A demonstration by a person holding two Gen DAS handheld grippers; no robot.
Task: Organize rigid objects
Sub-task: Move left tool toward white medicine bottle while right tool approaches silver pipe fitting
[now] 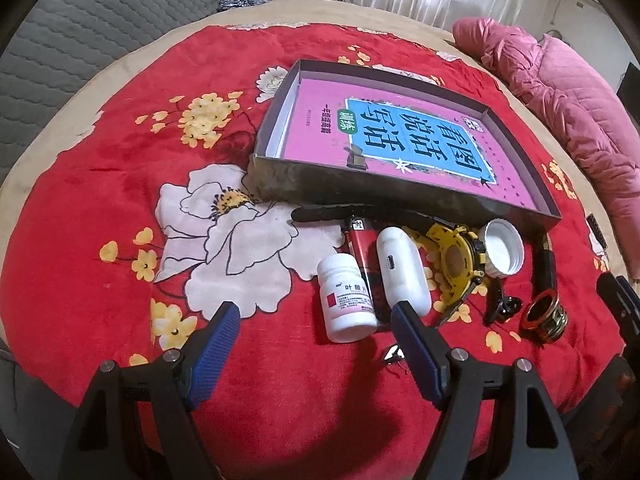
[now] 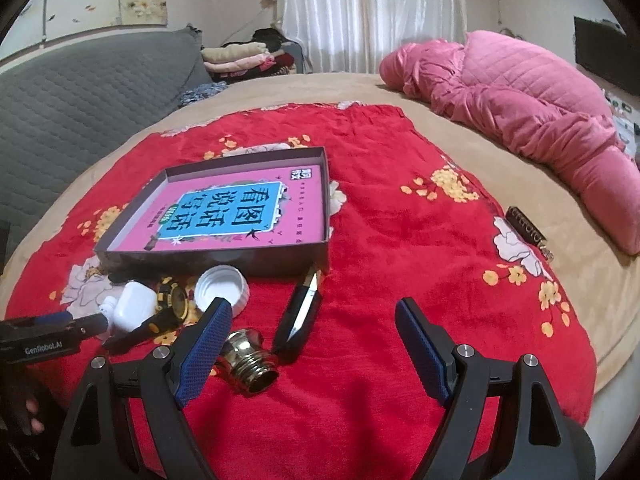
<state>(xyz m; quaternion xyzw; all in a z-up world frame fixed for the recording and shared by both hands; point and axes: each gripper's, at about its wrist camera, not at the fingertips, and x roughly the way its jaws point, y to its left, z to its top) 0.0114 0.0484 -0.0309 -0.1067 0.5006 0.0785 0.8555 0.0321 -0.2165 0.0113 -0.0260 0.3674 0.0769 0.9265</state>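
A shallow dark box holding a pink and blue book lies on the red floral blanket. In front of it lie a white pill bottle, a red lighter, a white earbud case, a yellow watch, a white cap, a black folding knife and a brass threaded fitting. My left gripper is open just before the pill bottle. My right gripper is open, the knife between its fingers' line and the fitting by its left finger.
A pink quilted jacket lies at the right on the beige bed cover. A grey sofa and folded clothes stand behind. A dark strip-shaped object lies at the blanket's right edge. The left gripper's body shows in the right wrist view.
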